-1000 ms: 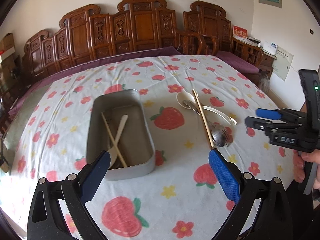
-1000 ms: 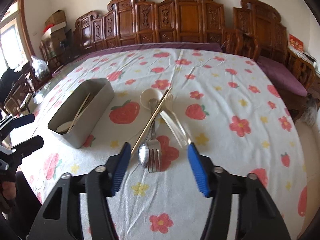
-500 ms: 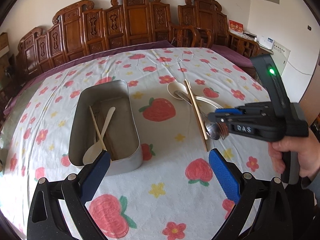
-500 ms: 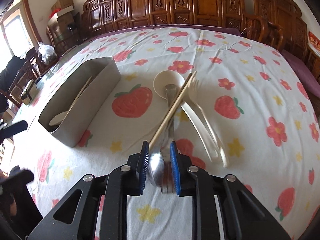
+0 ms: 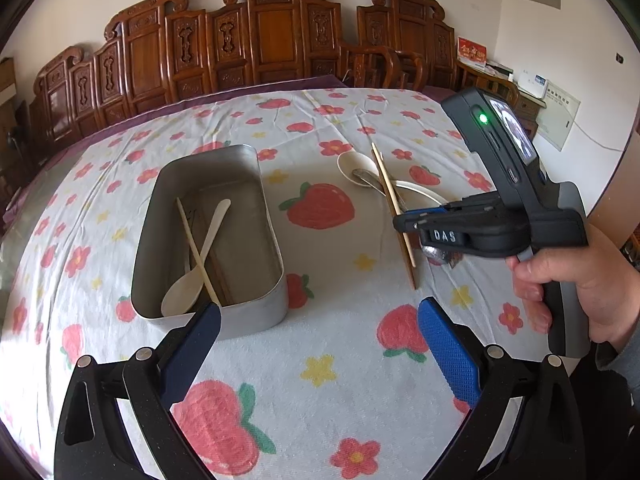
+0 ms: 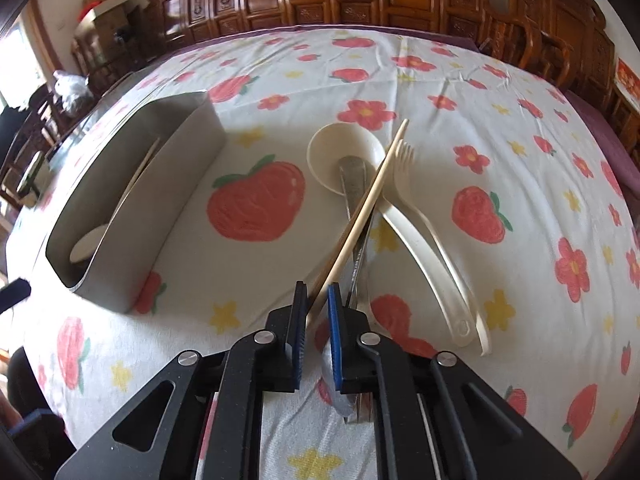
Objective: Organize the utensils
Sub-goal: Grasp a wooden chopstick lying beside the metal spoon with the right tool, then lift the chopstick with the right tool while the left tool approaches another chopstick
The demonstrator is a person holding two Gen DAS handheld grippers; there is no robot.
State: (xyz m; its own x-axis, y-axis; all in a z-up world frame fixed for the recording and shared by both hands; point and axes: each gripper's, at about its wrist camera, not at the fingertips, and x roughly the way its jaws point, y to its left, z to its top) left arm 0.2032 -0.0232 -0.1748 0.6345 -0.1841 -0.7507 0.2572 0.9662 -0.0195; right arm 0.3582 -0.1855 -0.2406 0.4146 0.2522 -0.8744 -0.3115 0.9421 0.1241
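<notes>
Right hand-held gripper (image 6: 316,312) closing on chopstick (image 6: 360,208), beside metal tray (image 6: 132,200).
Chopstick lay atop utensil pile right of tray, near end between narrowing jaws for transfer; left hand-held gripper (image 5: 320,344) spread, empty, before tray.

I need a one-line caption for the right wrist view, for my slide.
Right gripper closing on a wooden chopstick lying across spoons and forks, gray tray at left.

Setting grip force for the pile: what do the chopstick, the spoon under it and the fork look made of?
Chopstick: likely bamboo or wood, matte tan, no shine. Spoon: metal, probably stainless steel, grey with bright reflections. Fork: looks plastic, cream, smooth, slightly glossy; could be a fibre composite.
</notes>
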